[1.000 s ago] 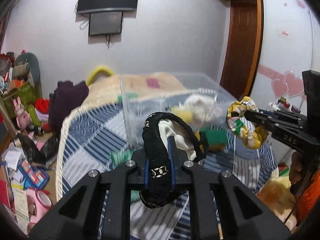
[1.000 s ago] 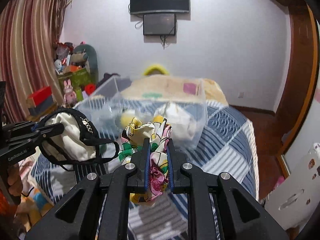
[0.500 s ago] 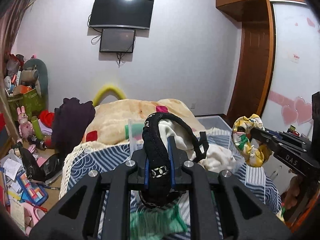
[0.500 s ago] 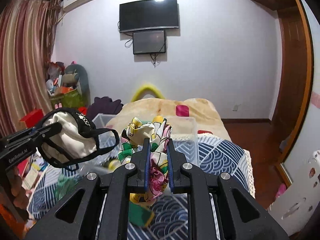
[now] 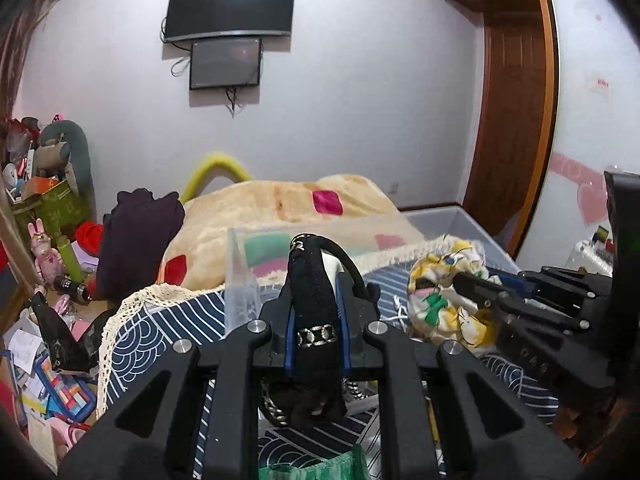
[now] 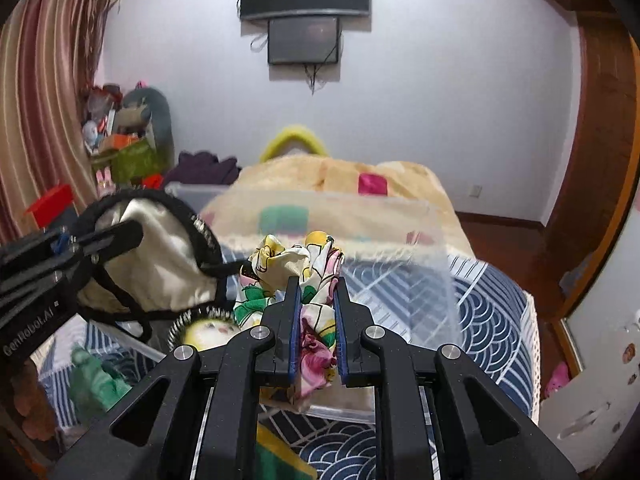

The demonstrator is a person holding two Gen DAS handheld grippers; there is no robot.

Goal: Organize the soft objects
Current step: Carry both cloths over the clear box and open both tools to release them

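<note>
My left gripper [image 5: 318, 280] is shut on a black fabric piece with a cream lining and a gold chain trim [image 5: 314, 304]; it also shows in the right wrist view [image 6: 160, 256]. My right gripper [image 6: 316, 284] is shut on a floral scrunchie in yellow, green and pink [image 6: 296, 264], which also shows in the left wrist view [image 5: 444, 296]. Both are held over a clear plastic bin [image 6: 424, 276] on the bed, close together. A pale round soft toy [image 6: 204, 330] lies in the bin.
The bed has a blue wave-pattern cover [image 6: 492, 312] and a beige blanket [image 5: 276, 208]. A green soft item [image 6: 94, 380] lies at the left. Clutter and toys [image 5: 44, 280] fill the floor at the left. A wooden door [image 5: 512, 120] stands at the right.
Both grippers have dropped lower and come closer together over the clear bin, each still holding its item. The views now tilt down toward the bin's rim.
</note>
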